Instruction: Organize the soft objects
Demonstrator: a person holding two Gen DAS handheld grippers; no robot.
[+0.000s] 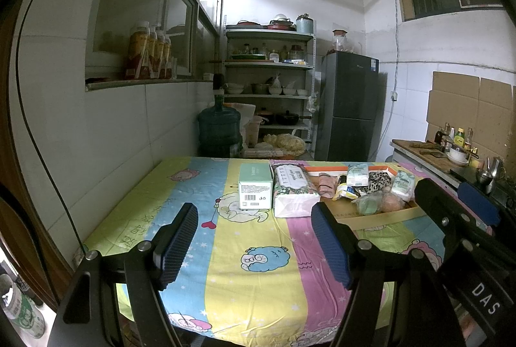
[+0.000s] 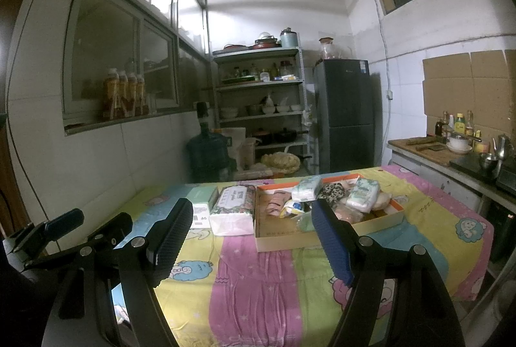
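Note:
A shallow cardboard box (image 2: pixel 290 242) with an orange rim sits on the far part of the table, filled with soft things: white tissue packs (image 2: pixel 362 195), a leopard-print cloth (image 2: pixel 333 192), a pink item (image 2: pixel 275 201) and round sponges (image 1: pixel 391 203). Left of it lie a floral tissue pack (image 1: pixel 292 185) (image 2: pixel 233 201) and a green box (image 1: pixel 254 187) (image 2: pixel 201 201). My left gripper (image 1: pixel 254 247) is open and empty over the near table. My right gripper (image 2: pixel 248 242) is open and empty, short of the cardboard box (image 1: pixel 371 214).
The table wears a striped cartoon cloth (image 1: pixel 258 266). A tiled wall is on the left. Behind stand a water jug (image 1: pixel 219 129), shelves with dishes (image 1: pixel 269 88) and a dark fridge (image 1: pixel 350 108). A counter with bottles and a kettle (image 2: pixel 451 150) runs along the right.

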